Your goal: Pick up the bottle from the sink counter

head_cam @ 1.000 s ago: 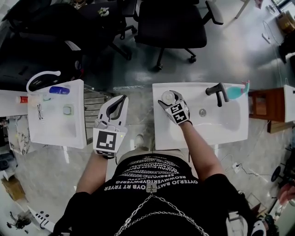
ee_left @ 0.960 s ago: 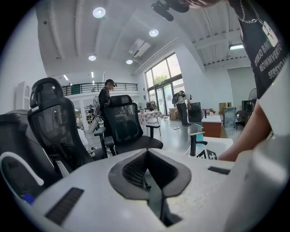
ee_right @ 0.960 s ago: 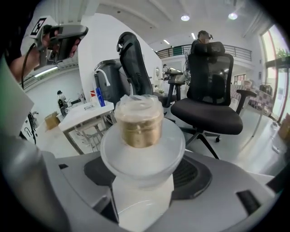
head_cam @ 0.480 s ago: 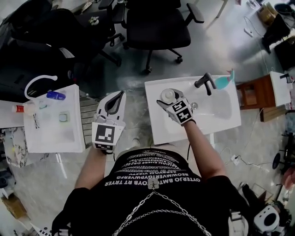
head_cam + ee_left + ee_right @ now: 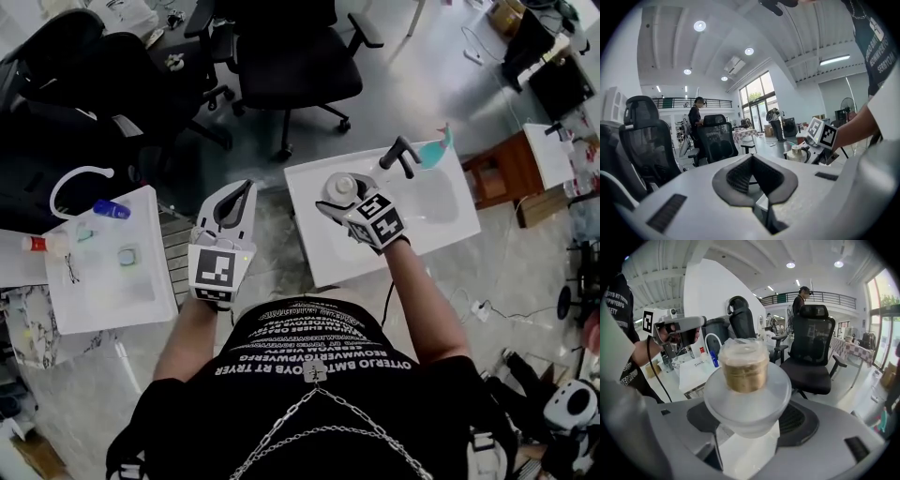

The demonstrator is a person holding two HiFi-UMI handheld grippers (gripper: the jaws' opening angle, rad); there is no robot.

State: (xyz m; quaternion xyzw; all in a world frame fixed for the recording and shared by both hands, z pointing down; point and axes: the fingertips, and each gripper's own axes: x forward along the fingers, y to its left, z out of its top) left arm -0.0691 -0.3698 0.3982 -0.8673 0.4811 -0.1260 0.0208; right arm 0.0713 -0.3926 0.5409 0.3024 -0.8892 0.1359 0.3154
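Currently the right gripper [image 5: 345, 199] is clamped on the bottle [image 5: 339, 186] over the near-left part of the sink [image 5: 319, 253] counter, left of the faucet [image 5: 401, 155]. Right gripper view: the frosted body sits squarely between the jaws and the gold cap [image 5: 744, 365] points up, about upright. I cannot tell from any view whether the base has cleared the counter. The left gripper [image 5: 232, 208] hangs in the gap left of the sink, well apart from the bottle, jaws together on nothing. Judgement: the grasp is made and the step in hand is the lift. To do it well I would raise straight up and hold the wrist level so the cap does not tip. I would not loosen the squeeze, since the frosted wall looks smooth and could slide down between the pads. I would also stay off the faucet on the right and leave the left gripper parked where it is.
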